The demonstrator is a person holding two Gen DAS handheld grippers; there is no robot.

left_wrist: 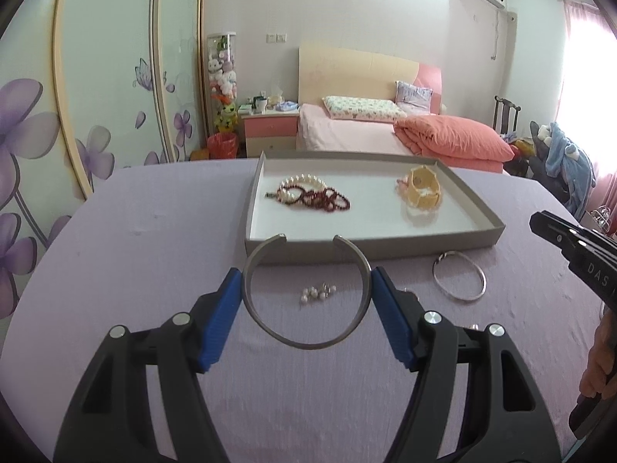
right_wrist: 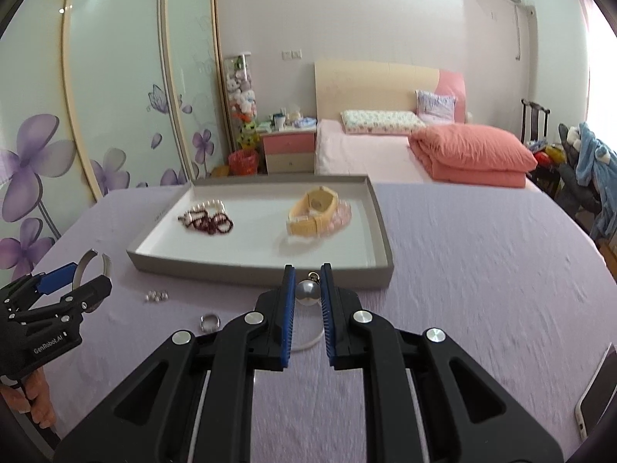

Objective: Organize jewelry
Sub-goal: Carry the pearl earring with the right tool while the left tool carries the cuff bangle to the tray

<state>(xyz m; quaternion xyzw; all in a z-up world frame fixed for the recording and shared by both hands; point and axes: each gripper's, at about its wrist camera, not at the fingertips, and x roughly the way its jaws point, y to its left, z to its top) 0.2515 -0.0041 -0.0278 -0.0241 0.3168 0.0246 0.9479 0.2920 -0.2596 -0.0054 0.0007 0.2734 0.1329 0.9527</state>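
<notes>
The left gripper (left_wrist: 308, 289) squeezes a grey open cuff bracelet (left_wrist: 306, 293); the right gripper (right_wrist: 307, 289) pinches a shiny silver ball pendant (right_wrist: 307, 292).

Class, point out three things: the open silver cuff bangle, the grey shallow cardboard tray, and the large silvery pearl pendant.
Open silver cuff bangle (left_wrist: 304, 343), left wrist view, near curve.
Grey shallow cardboard tray (left_wrist: 370, 249), left wrist view, front wall.
Large silvery pearl pendant (right_wrist: 307, 292), right wrist view, bead face.

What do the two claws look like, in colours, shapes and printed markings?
Both claws are black plastic frames with triangular cut-outs and round silver pivot pins. Each finger carries a ribbed blue pad. The left claw has white "GenRobot.AI" lettering on its body. The right claw shows white letters "DAS" on its side. A bare hand holds its handle; no sleeve or cable is visible.
</notes>
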